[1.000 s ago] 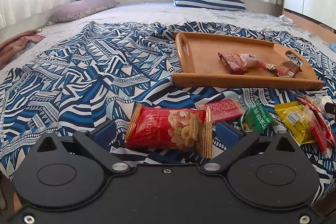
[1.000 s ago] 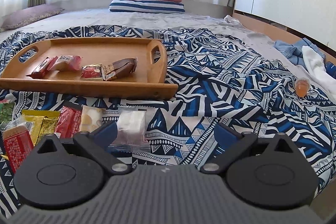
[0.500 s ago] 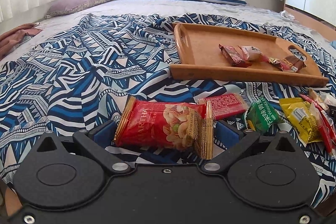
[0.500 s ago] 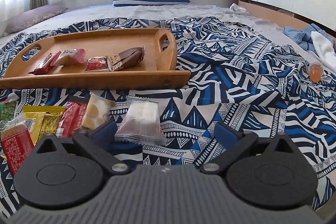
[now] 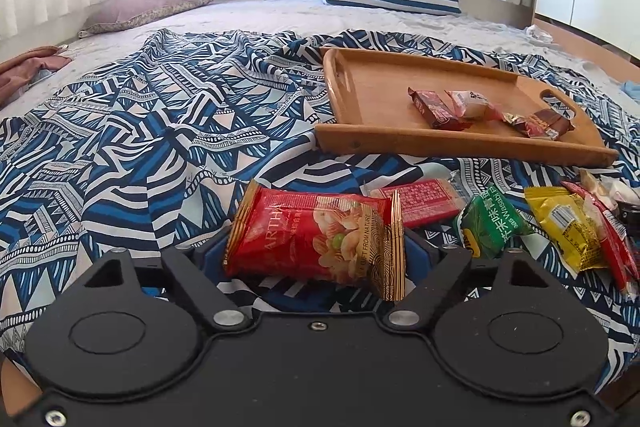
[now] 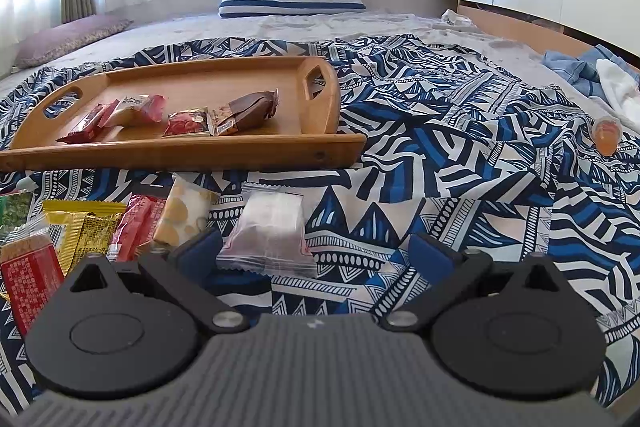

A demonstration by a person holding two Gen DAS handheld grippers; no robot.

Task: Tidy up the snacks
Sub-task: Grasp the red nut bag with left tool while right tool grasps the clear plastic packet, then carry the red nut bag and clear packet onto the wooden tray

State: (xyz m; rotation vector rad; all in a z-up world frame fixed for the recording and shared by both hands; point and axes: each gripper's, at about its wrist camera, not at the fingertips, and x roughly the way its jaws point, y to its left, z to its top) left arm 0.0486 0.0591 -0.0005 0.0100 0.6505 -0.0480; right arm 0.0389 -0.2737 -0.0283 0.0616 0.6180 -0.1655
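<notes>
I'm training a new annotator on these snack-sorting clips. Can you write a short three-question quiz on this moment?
1. True or false: the wooden tray already has wrapped snacks in it.
2. Which packet lies between the fingers of the left gripper? A) the green wasabi packet B) the red nut packet C) the yellow packet
3. Fill in: the clear packet with white filling lies on the patterned ____, between the fingers of the right gripper.

Key
1. True: four wrapped snacks lie in it.
2. B; the jaws are closing on it.
3. Blanket; those jaws stand wide, only the left finger is near the packet.
</notes>
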